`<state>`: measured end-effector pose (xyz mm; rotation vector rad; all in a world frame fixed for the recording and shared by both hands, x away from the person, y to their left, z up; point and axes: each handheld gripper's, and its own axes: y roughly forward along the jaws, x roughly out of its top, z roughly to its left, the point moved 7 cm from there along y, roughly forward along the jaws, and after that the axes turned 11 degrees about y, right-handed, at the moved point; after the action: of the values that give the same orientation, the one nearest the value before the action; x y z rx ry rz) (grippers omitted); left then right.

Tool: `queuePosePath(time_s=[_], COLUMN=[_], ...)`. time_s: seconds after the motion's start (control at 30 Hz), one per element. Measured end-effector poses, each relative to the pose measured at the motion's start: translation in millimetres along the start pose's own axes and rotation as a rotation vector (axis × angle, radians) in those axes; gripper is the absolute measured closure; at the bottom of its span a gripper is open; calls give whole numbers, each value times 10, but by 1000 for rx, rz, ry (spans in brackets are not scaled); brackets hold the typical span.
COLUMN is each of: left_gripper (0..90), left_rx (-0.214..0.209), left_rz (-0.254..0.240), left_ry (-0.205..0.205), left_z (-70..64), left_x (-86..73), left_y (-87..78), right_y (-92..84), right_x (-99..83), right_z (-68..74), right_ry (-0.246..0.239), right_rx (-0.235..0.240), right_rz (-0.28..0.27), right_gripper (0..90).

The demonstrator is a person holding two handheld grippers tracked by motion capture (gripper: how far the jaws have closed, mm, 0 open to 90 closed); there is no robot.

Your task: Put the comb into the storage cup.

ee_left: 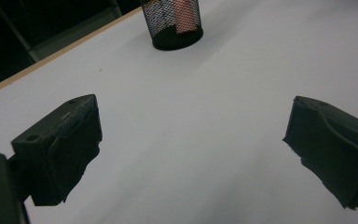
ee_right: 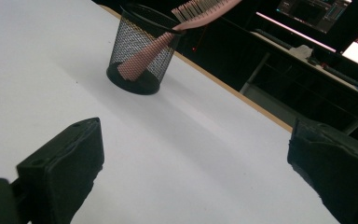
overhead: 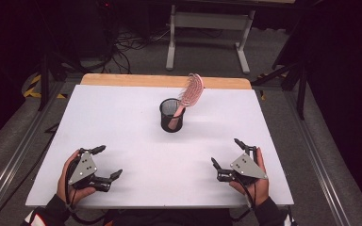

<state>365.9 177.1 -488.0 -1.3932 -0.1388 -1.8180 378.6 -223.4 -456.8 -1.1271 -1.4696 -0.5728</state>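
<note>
The left claw [overhead: 107, 161] sits low over the near left part of the white table [overhead: 122, 122], held in the person's left hand [overhead: 70, 181], its jaws spread wide with nothing between them; in the left gripper view only bare white surface lies in the gap of the left claw [ee_left: 191, 149]. The right claw [overhead: 226, 153] mirrors it over the near right part of the table, gripped by the right hand [overhead: 257, 181], jaws likewise wide apart and holding nothing, and the right gripper view shows bare table between the jaws of the right claw [ee_right: 193, 172]. Ahead of both claws, well apart from each and roughly midway between them toward the far side, stands a black mesh cup [overhead: 171, 115], upright on the table. A pink hairbrush [overhead: 188, 96] stands in it handle down, the handle leaning against the rim and the bristled head sticking out above and tilting toward the right claw's side. From the left claw the cup [ee_left: 172, 25] appears ahead at the top of the view, with the pink handle showing through the mesh. From the right claw the cup [ee_right: 142, 51] lies ahead and to the left, with the brush [ee_right: 168, 39] slanting up out of it. Beyond the table's far wooden edge are a grey floor and the legs of a pale frame [overhead: 207, 33].
</note>
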Motion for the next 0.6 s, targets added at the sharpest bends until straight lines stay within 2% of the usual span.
queuePosePath(time_s=[0.4, 0.6], left_gripper=[47, 46], left_rx=[-1, 0], left_rz=[0, 1], left_ry=[2, -4], left_z=[-12, -5], left_x=[13, 12], left_y=[8, 18], right_y=[-178, -238], right_x=[-185, -219], right_z=[-205, -240], right_ry=[23, 35], right_rx=[-44, -47], right_rz=[45, 50], right_gripper=[41, 41])
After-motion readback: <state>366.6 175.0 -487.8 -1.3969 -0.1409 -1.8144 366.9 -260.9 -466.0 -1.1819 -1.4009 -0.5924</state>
